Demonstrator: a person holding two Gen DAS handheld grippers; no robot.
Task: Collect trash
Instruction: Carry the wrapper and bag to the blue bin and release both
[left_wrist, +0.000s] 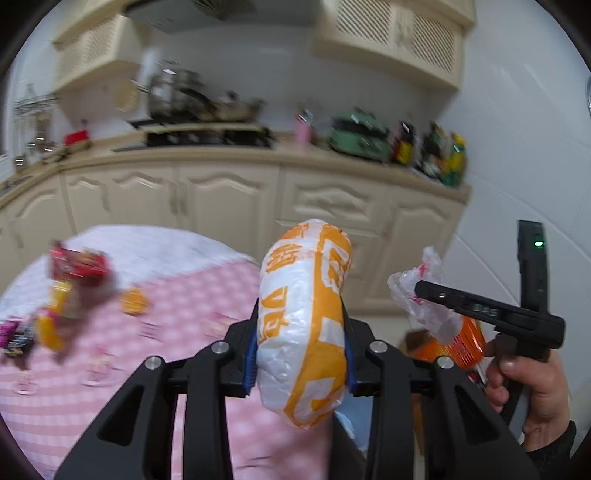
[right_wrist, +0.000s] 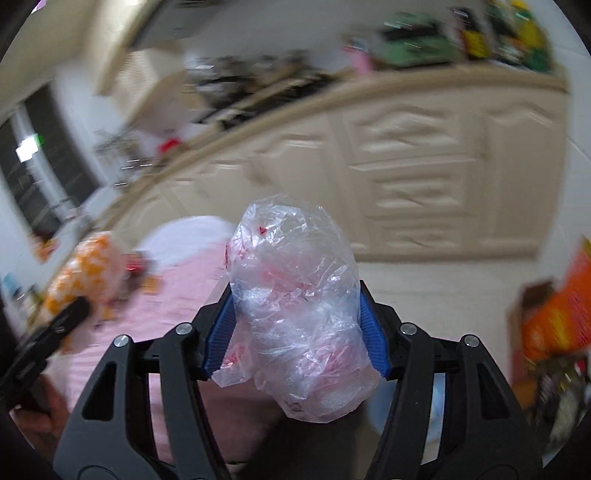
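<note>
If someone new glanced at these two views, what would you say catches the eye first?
The crumpled white-and-orange plastic bag clamped in the left gripper, and the clear crinkled plastic bag pinched in the right gripper. Behind, colourful snack wrappers lie on the pink checked tablecloth, at left.

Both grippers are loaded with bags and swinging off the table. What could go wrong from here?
1. The orange-and-white bag bulges well past the left gripper, so it may slip out mid-swing.
2. The clear crumpled bag in the right gripper is thin, slippery film; it could squeeze loose.
3. Snack wrappers remain on the pink checkered tablecloth; with both grippers full, they need another trip.
</note>
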